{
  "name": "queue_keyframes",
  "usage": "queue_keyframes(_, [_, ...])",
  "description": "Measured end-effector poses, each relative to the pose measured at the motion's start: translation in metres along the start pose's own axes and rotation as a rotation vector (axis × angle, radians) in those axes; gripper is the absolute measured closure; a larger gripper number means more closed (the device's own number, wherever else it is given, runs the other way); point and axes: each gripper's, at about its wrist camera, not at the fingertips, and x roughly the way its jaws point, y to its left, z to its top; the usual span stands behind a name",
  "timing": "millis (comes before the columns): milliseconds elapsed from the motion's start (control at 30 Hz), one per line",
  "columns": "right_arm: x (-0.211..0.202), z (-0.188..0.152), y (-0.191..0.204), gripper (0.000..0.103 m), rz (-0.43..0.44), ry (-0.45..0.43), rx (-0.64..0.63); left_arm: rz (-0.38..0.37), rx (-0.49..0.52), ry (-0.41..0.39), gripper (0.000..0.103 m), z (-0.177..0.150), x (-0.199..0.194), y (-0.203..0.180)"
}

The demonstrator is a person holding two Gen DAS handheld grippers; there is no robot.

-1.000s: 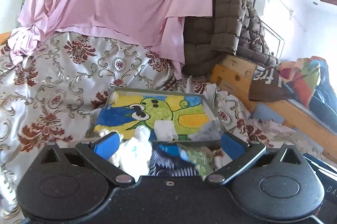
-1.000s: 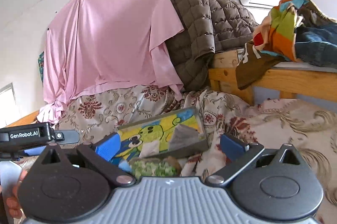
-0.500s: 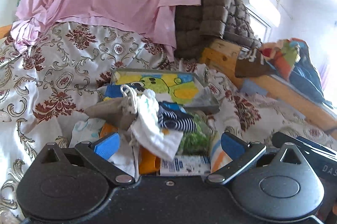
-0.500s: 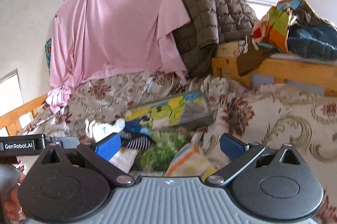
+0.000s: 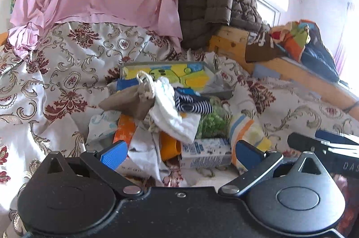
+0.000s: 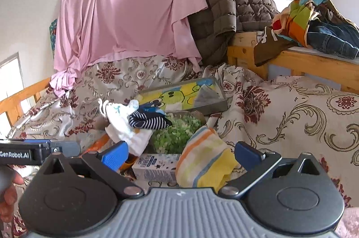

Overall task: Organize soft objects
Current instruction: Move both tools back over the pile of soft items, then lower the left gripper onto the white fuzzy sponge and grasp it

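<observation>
A pile of soft things lies on the floral bedspread (image 5: 56, 72): a white cloth (image 5: 172, 112), a navy striped sock (image 5: 193, 103), a green patterned cloth (image 5: 212, 121), a tan pouch (image 5: 132, 103) and a striped yellow-orange cloth (image 5: 246, 132). A cartoon-printed box (image 5: 179, 76) lies open behind the pile. My left gripper (image 5: 179, 154) is open and empty, just short of the pile. My right gripper (image 6: 181, 154) is open, with the striped cloth (image 6: 206, 164) between its fingers, not gripped. The sock (image 6: 148, 121), white cloth (image 6: 125, 126) and box (image 6: 184, 96) also show there.
A small milk carton (image 5: 206, 152) and an orange wrapper (image 5: 125, 128) lie in the pile. A pink sheet (image 6: 125, 14) and a brown quilted jacket (image 6: 228, 9) hang behind. A wooden bed frame (image 6: 314, 63) with clothes stands right.
Both grippers have pulled back from the box, toward me. More of the pile now shows in front of them. Both stay open.
</observation>
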Motion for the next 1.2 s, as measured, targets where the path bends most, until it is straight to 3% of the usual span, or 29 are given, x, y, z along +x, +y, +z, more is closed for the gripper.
queue_keyframes(600, [0.017, -0.01, 0.003, 0.0, -0.039, 0.116, -0.029, 0.006, 0.041, 0.12, 0.001, -0.019, 0.015, 0.0])
queue_keyframes(1200, [0.036, -0.014, -0.011, 0.0, -0.054, 0.207, 0.041, -0.009, 0.134, 0.22, 0.001, -0.035, 0.043, -0.023])
